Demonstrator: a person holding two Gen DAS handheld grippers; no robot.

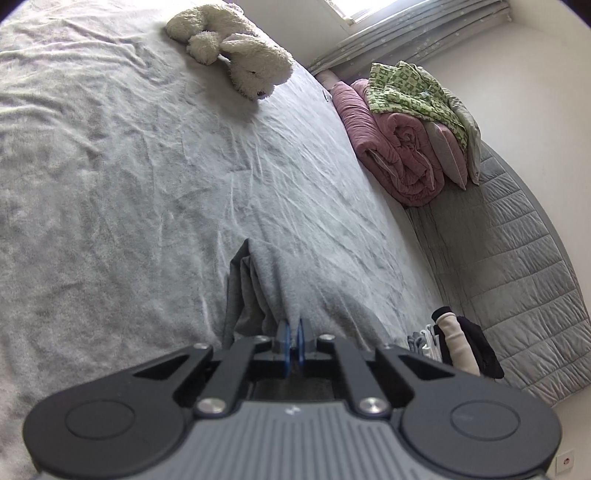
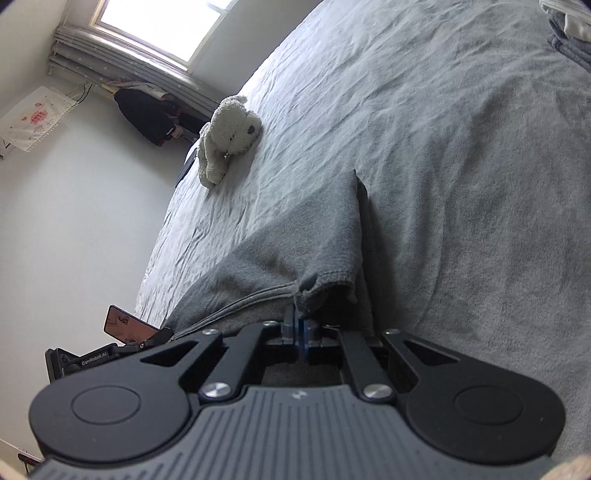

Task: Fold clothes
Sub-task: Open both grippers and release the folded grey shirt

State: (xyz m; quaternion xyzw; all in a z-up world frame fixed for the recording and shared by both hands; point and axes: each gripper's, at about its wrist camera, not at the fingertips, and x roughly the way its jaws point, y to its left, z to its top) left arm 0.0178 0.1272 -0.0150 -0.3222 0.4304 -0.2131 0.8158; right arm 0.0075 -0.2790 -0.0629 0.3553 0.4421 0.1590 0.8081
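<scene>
Together, the two wrist views showed one grey garment (image 1: 295,291) lifted off a bed covered with a grey bedsheet (image 1: 129,166). The left gripper (image 1: 294,345) had its blue-padded fingers pressed together on a fold of the cloth, which hung away toward 12 o'clock. The right gripper (image 2: 300,328) was likewise pinched closed on the garment's (image 2: 295,240) hemmed edge, the fabric draping toward 11 o'clock.

Only the left wrist view showed a rolled pink quilt (image 1: 399,147) at 2 o'clock, topped by a green patterned cloth (image 1: 410,88), with a quilted grey mat (image 1: 517,277) at 3 o'clock and a small heap of black and white clothes (image 1: 458,347) near the gripper. Only the right wrist view showed dark clothing (image 2: 147,114) hanging below a window (image 2: 155,22) at 10 o'clock, a pale wall hanging (image 2: 33,118), and the other device's body with a small lit screen (image 2: 125,325) at 8 o'clock. A white plush toy (image 1: 236,48) (image 2: 229,136) lay on the bed in both.

What kind of garment it was could not be made out; its lower part lay hidden behind both gripper bodies. Folded items at the right view's top corner (image 2: 569,33) were cut off by the frame.
</scene>
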